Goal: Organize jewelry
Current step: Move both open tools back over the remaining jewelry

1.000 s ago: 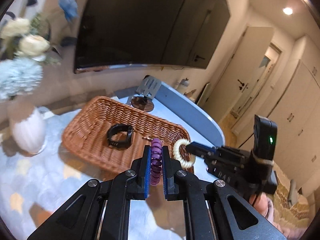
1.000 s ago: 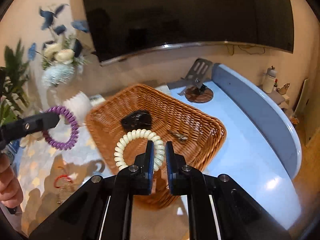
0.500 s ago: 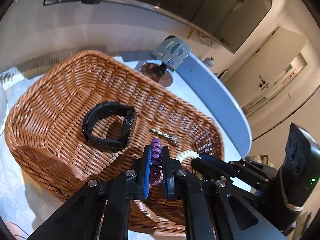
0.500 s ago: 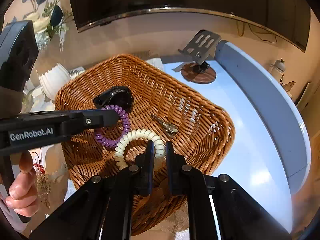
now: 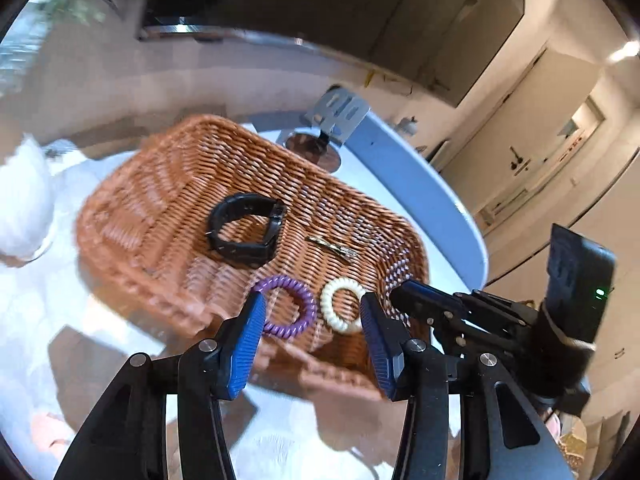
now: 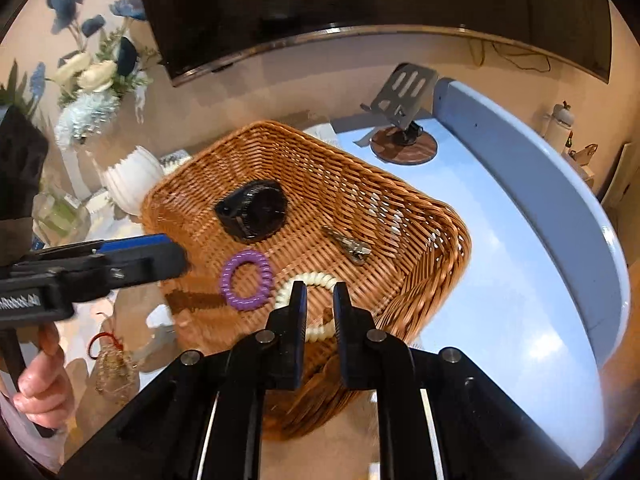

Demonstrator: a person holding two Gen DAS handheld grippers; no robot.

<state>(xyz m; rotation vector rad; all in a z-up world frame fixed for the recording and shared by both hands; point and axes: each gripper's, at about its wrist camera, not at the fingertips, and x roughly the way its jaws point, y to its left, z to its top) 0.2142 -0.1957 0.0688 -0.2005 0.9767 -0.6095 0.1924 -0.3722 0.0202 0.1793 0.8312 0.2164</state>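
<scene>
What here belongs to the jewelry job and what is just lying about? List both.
Job: basket, purple coil, cream coil, watch, clip, left tongs, right tongs.

Lying about: stand, vase, flowers, TV.

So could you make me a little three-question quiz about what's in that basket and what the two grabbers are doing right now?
1. True or false: the purple spiral bracelet lies inside the wicker basket.
2. Which item lies closest to the cream spiral bracelet?
A. black watch
B. purple spiral bracelet
C. tablet stand
3. Fill in: the left gripper has its jaws spread ____, holding nothing.

Key:
1. True; it rests on the basket floor, free of the gripper.
2. B; the two spirals lie side by side near the basket's front wall.
3. Open. The right gripper is also parted, with the cream bracelet lying loose between its fingers.
</scene>
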